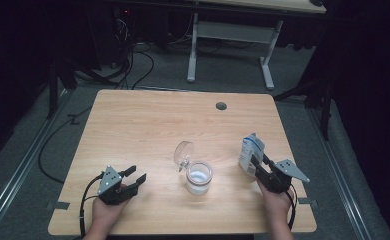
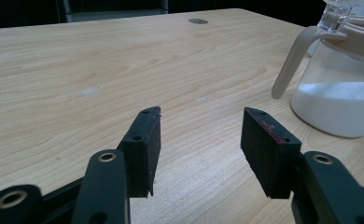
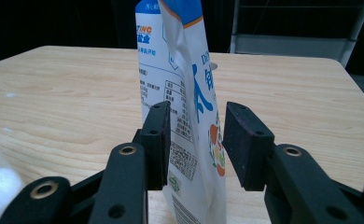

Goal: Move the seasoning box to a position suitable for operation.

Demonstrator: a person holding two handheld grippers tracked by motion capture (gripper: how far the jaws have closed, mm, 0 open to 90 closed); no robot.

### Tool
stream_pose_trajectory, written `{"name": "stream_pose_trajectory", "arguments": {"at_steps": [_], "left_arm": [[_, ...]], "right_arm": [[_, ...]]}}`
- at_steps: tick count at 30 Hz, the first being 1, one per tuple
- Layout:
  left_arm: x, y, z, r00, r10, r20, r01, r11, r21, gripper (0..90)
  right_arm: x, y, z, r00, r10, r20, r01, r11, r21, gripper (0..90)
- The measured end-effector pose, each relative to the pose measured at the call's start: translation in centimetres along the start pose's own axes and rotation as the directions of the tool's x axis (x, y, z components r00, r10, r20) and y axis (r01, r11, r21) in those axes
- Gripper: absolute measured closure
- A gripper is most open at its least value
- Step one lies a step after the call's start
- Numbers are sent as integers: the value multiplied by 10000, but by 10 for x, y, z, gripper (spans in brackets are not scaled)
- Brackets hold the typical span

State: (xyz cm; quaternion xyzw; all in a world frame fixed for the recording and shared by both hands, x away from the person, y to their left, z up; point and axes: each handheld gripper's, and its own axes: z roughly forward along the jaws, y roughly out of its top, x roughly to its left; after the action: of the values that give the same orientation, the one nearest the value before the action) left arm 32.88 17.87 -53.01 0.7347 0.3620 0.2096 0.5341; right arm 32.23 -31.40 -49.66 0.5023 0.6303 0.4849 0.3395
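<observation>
The white and blue pouch (image 3: 189, 93) stands upright near the surface's (image 1: 148, 125) right edge, between the right gripper's (image 1: 259, 165) jaws, which are released from it. The left gripper (image 1: 136, 177) rests with its jaws apart on nothing, left of the open glass jar (image 1: 199, 177).

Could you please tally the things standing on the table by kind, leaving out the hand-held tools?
Glass jars, lid open, white powder inside: 1
Printed pouches, white and blue, standing upright: 1
Total: 2
</observation>
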Motion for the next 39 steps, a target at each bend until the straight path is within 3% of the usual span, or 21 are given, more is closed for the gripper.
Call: {"name": "stream_pose_trajectory", "arguments": {"at_steps": [22,34,39], "left_arm": [[-2,0,1,9997,226,4,-226,9997,102,481],[-4,0,2,9993,364,9,-364,9991,196,482],[-5,0,3,9992,411,9,-411,9989,219,484]], "right_arm": [[2,-2,-10,9990,-338,309,326,9987,387,521],[7,-4,-23,9978,-502,442,481,9978,463,512],[13,-7,-32,9953,-808,541,781,9957,506,511]]}}
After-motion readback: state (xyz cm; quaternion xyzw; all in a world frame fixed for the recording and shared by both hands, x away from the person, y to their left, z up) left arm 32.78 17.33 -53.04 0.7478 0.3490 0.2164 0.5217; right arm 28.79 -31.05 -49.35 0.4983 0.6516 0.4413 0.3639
